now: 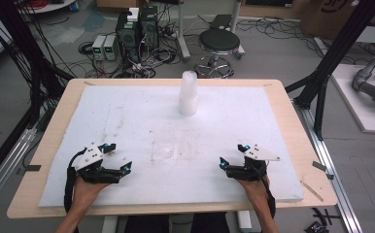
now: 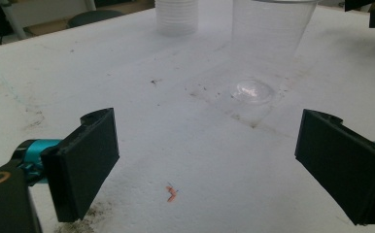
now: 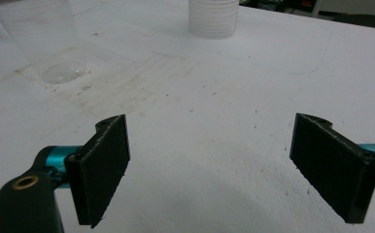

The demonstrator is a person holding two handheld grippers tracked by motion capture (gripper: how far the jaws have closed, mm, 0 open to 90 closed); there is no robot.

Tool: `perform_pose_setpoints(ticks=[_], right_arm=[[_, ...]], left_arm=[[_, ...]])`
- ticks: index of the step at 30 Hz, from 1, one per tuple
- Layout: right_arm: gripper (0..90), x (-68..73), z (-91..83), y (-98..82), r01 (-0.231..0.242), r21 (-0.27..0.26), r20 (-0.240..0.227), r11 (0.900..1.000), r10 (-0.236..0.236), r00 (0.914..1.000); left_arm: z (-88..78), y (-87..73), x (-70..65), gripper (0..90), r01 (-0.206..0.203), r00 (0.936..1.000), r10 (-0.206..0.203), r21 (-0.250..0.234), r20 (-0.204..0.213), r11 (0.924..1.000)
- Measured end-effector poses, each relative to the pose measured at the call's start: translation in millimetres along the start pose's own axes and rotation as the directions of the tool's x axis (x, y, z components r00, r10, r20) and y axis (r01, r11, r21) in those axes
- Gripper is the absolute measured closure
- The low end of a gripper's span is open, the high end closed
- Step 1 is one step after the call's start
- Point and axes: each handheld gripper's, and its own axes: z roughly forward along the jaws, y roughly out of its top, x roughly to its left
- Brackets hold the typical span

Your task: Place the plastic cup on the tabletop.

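A stack of white plastic cups (image 1: 188, 94) stands upright at the far middle of the white foam board (image 1: 127, 111). A single clear cup (image 1: 166, 148) stands nearer, between my two grippers. My left gripper (image 1: 119, 157) rests near the front left, open and holding nothing. In the left gripper view its jaws (image 2: 207, 165) stand wide apart, with the clear cup (image 2: 268, 48) ahead to the right and the stack (image 2: 176, 17) farther off. My right gripper (image 1: 232, 155) rests at the front right, open and holding nothing. The right gripper view has its jaws (image 3: 210, 167) spread, the clear cup (image 3: 40, 34) at upper left and the stack (image 3: 213, 18) ahead.
The foam board lies on a wooden table (image 1: 299, 141). A small red scrap (image 2: 171, 193) lies on the board just ahead of the left jaws. Beyond the table stand a black stool (image 1: 218, 43) and computer boxes with cables (image 1: 137, 29). Black frame posts (image 1: 331, 58) flank the table.
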Motion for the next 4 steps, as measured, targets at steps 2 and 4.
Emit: perform_pose_setpoints(ticks=[2,4], right_arm=[[14.5,0.3,0.0,-0.1,0.004,0.002,0.0,1.0,-0.004,1.0],[14.5,0.2,0.1,-0.1,0.002,0.003,-0.003,1.0,-0.002,1.0]], left_arm=[[-0.3,-0.2,0.3,8.5,0.006,1.0,-0.006,-0.008,-0.002,0.9999],[0.1,-0.1,0.8,8.5,0.009,0.9999,-0.009,-0.004,-0.006,1.0]])
